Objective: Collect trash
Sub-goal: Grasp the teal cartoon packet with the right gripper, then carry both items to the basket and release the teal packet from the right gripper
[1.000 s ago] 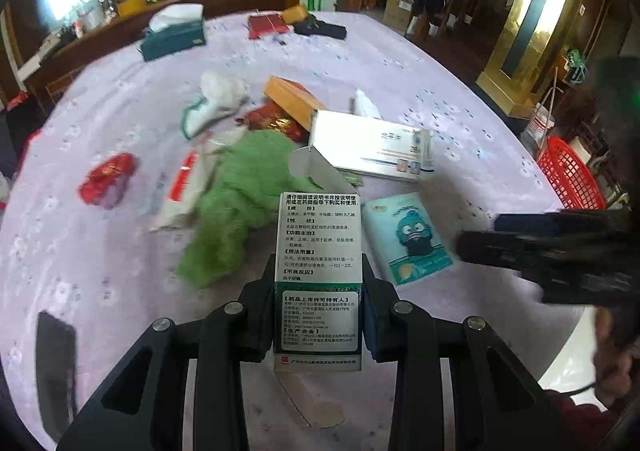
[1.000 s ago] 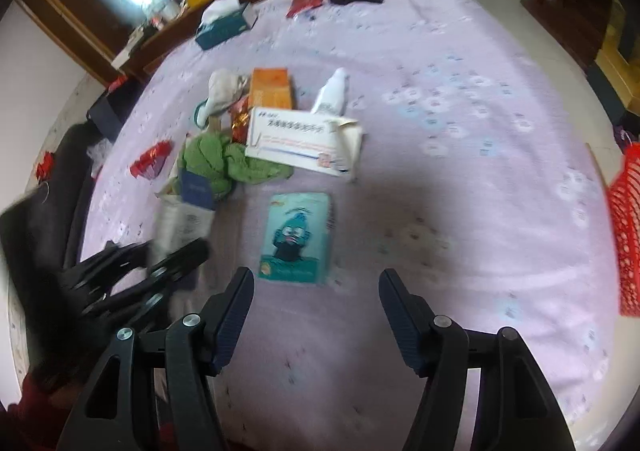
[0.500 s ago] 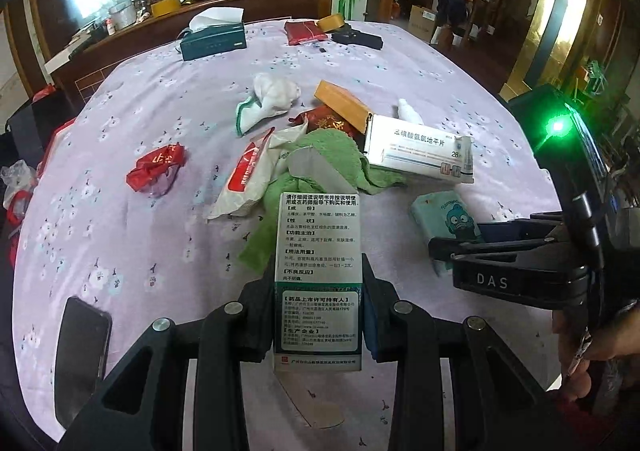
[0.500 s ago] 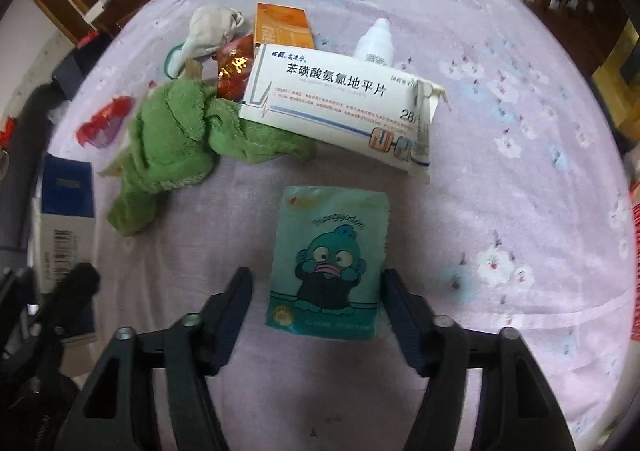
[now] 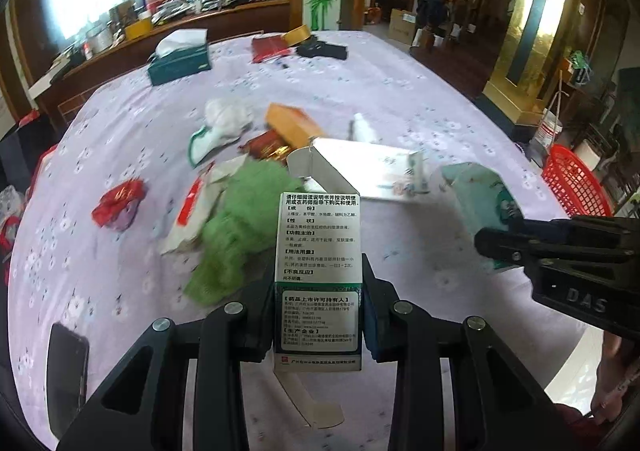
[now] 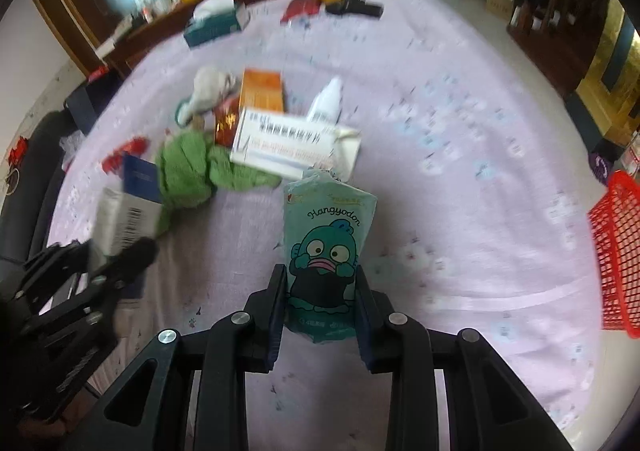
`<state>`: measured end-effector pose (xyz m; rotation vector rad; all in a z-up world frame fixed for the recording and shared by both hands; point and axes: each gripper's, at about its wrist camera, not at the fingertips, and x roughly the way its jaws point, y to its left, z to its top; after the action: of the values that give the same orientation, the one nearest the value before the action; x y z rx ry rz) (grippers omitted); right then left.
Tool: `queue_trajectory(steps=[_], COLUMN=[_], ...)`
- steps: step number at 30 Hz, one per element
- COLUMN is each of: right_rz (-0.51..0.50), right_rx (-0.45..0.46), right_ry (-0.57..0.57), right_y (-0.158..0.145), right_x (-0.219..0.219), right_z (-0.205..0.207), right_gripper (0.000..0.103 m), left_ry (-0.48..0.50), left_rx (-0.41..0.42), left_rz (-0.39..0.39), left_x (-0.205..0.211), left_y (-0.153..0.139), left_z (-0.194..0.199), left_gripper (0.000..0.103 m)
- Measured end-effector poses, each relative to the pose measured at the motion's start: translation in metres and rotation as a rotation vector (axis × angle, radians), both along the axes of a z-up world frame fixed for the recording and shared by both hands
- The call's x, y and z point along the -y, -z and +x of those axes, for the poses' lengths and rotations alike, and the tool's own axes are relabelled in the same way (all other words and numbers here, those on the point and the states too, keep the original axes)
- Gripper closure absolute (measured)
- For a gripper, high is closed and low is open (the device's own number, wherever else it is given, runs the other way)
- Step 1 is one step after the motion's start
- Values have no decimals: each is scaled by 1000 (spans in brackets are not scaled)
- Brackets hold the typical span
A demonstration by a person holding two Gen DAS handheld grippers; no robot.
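Note:
My left gripper is shut on a white and green medicine box and holds it above the near table edge. My right gripper is shut on a teal cartoon tissue pack, lifted off the table; the pack also shows in the left wrist view. More trash lies mid-table: a green cloth, a long white medicine box, an orange box, a red wrapper, a white crumpled bag and a small white bottle.
A red mesh basket stands off the table's right edge. A teal tissue box, a red packet and a black object lie at the far side. A dark phone lies near the left front edge.
My right gripper came down around the teal tissue pack, shut on it and lifted it off the table. My left gripper kept hold of the medicine box.

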<state>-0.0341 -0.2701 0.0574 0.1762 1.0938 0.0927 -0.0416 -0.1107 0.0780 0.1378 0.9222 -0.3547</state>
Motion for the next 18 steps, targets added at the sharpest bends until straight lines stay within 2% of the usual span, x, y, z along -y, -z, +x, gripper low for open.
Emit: queue_trajectory(steps=[5,18], right_rz=[-16,14], right_rx=[56,103], right_ry=[39,114], right_y=[-22,-40], right_x=[21,67], right_z=[-12,-37], right_gripper=[71,71], left_ry=[40,99], left_rx=[26,62], left_rz=[10,39], left_x=[26,69], left_y=[-7,-19], left_z=[-5,-16], left_gripper=[70,70])
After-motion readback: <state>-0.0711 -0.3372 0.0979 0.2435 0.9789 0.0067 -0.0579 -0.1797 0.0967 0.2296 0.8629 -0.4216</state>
